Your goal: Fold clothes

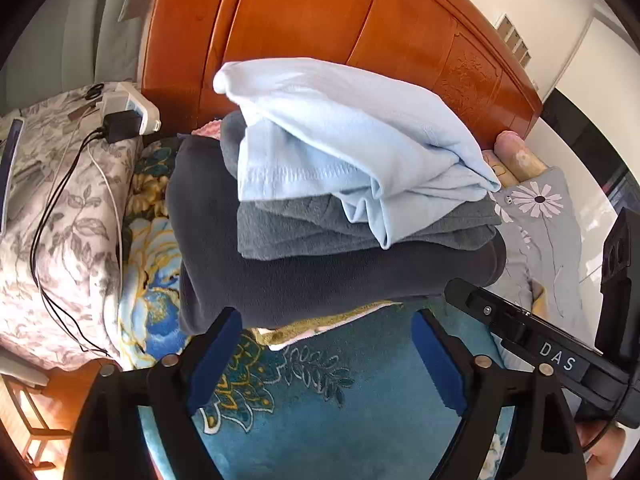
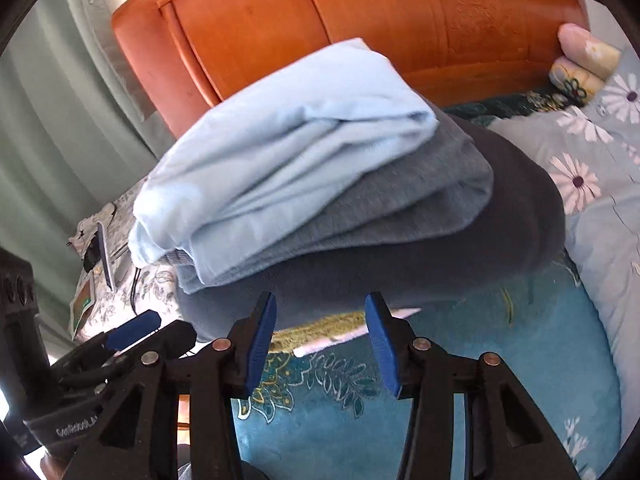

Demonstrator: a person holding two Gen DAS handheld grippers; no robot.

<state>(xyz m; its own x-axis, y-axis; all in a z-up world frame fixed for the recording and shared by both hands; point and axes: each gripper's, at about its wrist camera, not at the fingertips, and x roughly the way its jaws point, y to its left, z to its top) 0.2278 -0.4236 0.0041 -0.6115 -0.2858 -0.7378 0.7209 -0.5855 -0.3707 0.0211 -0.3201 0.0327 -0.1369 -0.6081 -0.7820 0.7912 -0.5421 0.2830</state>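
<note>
Three folded clothes sit in a neat pile on the blue blanket (image 1: pixel 320 392), the light blue top (image 1: pixel 344 136) over the gray one (image 1: pixel 360 228) and the dark one (image 1: pixel 300 280), while the left gripper (image 1: pixel 326 356) and right gripper (image 2: pixel 322 344) wait just in front, both spread apart and holding nothing.

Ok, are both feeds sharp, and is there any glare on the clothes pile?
Left wrist view: sharp, light blue garment evenly lit, glare only on the wooden headboard. Right wrist view: the pile is smeared by motion blur, worst on the grey garment; the right tool stays crisp. Both show fisheye bending and dark corners.
</note>
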